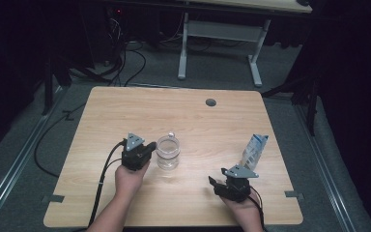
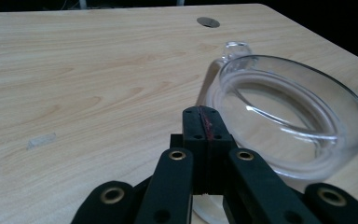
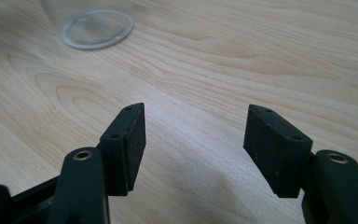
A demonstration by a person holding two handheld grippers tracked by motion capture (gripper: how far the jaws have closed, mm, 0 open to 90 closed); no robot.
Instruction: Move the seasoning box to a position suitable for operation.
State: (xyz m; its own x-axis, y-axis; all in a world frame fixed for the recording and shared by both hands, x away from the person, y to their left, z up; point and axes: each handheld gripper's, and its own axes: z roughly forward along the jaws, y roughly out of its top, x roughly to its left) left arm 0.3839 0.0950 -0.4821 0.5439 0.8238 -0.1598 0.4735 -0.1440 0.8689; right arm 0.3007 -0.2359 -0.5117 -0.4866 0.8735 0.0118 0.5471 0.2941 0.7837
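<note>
Dark room, grey carpet, a white-legged desk at the back. Work surface is a light wood-grain table (image 1: 125,111) with a round cable port (image 1: 210,102) at 12 o'clock near its far edge.

Clear glass pitcher (image 1: 168,152) stands upright just left of table centre, apparently empty, its small handle loop on the far side. A blue-and-white carton (image 1: 254,151) stands well apart from it, at 3 o'clock.

Left gripper (image 1: 150,147): jaws pressed fully together, nothing between them, tips just beside the pitcher at its 9 o'clock. In the left gripper view the closed tips (image 2: 204,122) sit against or just short of the glass wall; contact cannot be confirmed.

Right gripper (image 1: 212,181): jaws wide apart, empty, hovering over bare wood at 5 o'clock of the pitcher, carton behind it.

Judgement: the step looks like an approach to the pitcher. Closed jaws cannot grasp; spread them first, then take the rim or handle squarely. Glass is slick and tips easily, so avoid nudging the wall sideways. The right gripper is ready for the carton.
</note>
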